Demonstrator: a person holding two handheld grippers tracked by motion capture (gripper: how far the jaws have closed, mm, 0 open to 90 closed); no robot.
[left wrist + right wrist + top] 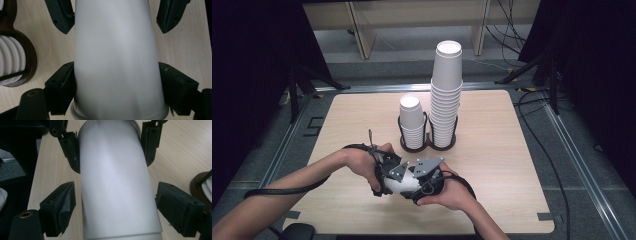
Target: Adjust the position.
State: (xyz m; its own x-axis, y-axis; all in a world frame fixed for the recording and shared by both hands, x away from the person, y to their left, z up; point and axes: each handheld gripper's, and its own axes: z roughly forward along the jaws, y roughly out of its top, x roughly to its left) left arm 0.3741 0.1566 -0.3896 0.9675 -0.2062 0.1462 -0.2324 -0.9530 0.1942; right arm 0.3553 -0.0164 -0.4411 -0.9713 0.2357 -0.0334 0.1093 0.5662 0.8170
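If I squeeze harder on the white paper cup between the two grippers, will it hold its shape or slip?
The white paper cup looks thin-walled, so it would probably dent. Its smooth tapered side may slide toward the narrow end. The left gripper presses near the rim; the right gripper looks slightly clear.

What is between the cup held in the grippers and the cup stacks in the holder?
Nothing visible. The white cup lies held between the left gripper and right gripper near the table's front edge. Only bare table shows between it and the short stack and tall stack in the dark holder.
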